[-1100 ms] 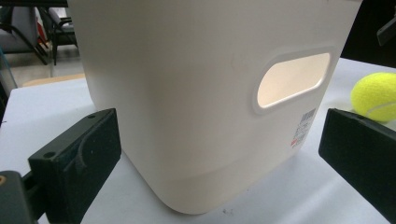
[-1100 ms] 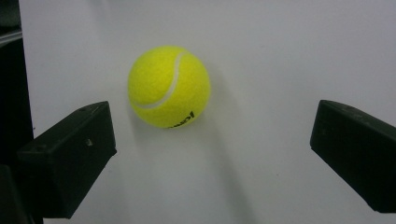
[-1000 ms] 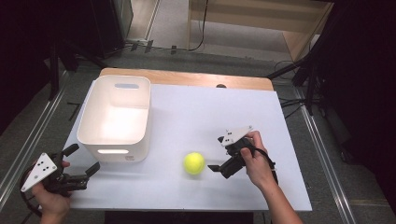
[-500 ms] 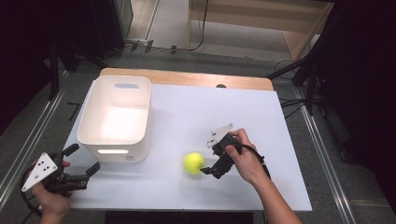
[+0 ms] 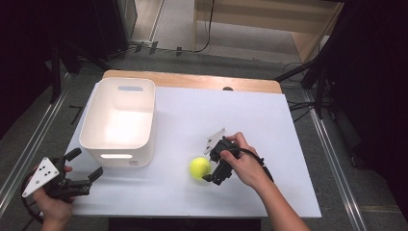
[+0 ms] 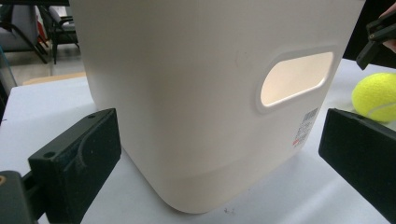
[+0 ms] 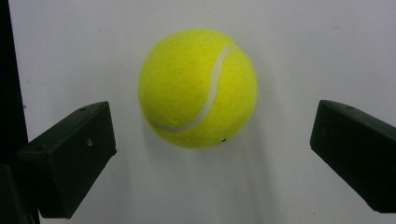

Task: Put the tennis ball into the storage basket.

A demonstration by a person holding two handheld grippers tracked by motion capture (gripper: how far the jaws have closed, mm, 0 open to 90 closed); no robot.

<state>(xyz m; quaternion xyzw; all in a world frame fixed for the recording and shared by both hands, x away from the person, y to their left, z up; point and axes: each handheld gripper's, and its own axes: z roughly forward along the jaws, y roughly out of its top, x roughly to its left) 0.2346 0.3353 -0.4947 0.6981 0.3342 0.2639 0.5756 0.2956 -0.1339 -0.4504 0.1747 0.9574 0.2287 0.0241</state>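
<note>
— Starting with the big things: a white table (image 5: 269,120), and a white bin (image 5: 120,120) standing on its left half, handle slot toward the person. What else?

— A tennis ball (image 5: 199,167) on the bare tabletop, just right of the bin's near corner and apart from it. It is round, so no long axis to line up with.

— Which hand is nearer to it?

— The right one by far. The right gripper (image 5: 211,168) sits just beside the ball, which lies to its left across the table. In the right gripper view the ball (image 7: 198,87) is dead ahead, centred between the two black jaws but a little beyond their tips.

— Jaws?

— Spread wide, wider than the ball, touching nothing and holding nothing. I'd judge a short push forward would bracket it before closing.

— And the left?

— The left gripper (image 5: 82,175) hangs at the table's near left corner, well apart from the ball, pointed at the bin (image 6: 210,93). Its jaws are also spread and empty.
</note>
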